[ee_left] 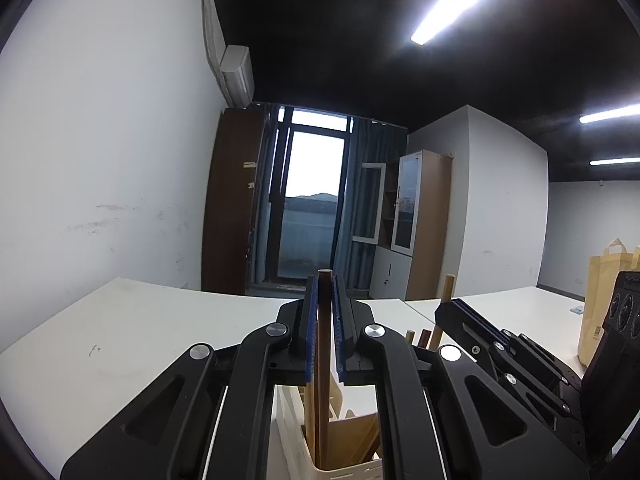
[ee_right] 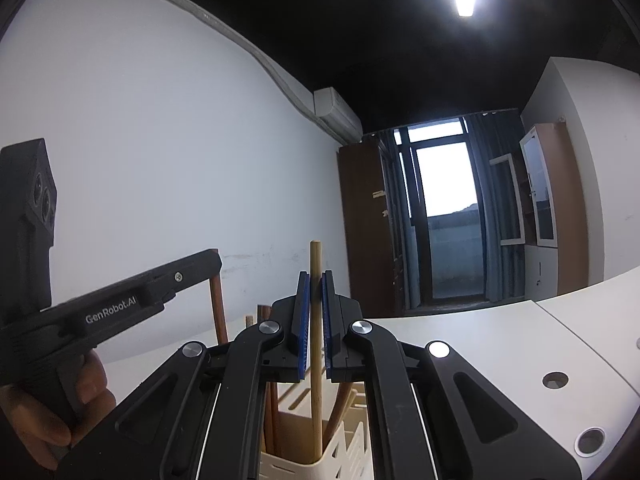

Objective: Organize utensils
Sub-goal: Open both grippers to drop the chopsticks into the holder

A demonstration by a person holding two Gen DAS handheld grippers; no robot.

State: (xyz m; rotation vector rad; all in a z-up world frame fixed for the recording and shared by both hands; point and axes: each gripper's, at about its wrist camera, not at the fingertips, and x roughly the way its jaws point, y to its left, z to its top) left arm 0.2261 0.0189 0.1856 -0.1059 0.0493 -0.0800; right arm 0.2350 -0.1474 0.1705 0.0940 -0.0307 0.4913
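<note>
In the left wrist view you are holding the left gripper with its jaws clamped on a dark stick standing upright in the cream holder, ready for sorting, while in the right wrist view your right gripper is pinching a pale stick likewise.

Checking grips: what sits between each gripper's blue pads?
Left gripper: dark brown handle, left wrist view. Right gripper: light wooden handle, right wrist view.

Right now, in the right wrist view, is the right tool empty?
No, the right tool is shut on a light wooden stick that stands upright in the cream holder.
</note>
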